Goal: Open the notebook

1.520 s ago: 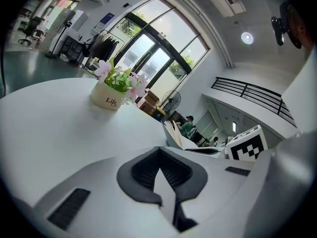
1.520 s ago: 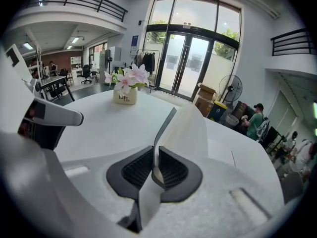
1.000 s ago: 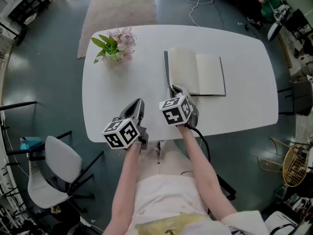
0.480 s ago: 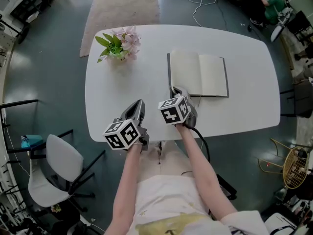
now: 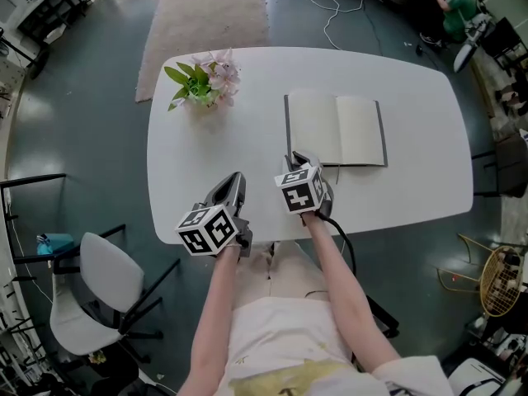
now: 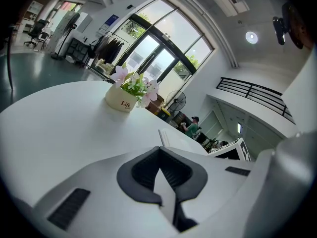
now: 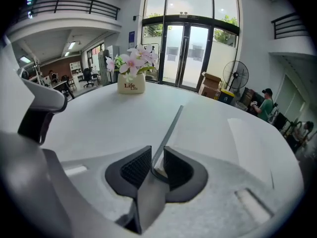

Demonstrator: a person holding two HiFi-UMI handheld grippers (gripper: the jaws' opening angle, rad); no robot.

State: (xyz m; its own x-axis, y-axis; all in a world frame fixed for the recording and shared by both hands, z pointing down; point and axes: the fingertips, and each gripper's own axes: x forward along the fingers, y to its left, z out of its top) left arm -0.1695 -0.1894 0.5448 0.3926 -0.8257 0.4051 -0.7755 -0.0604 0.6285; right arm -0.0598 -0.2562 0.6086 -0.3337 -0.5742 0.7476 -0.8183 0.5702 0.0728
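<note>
The notebook (image 5: 337,129) lies open on the white table (image 5: 223,139), with pale blank pages and a thin dark cover. My right gripper (image 5: 294,159) is at its near left corner. In the right gripper view the cover's dark edge (image 7: 171,125) runs between the pads (image 7: 136,167), and the jaws are opening with a small gap around it. My left gripper (image 5: 238,180) rests shut near the table's front edge, left of the notebook, with nothing in it. In the left gripper view (image 6: 159,157) the notebook (image 6: 171,139) shows far ahead.
A small pot of pink flowers (image 5: 202,81) stands at the table's far left corner. A white chair (image 5: 99,279) is on the floor at the near left, and a rug (image 5: 206,15) lies beyond the table. A person (image 5: 452,2) sits far off at the back right.
My right gripper has sunk a little at the notebook's near left corner. The left gripper has kept still.
</note>
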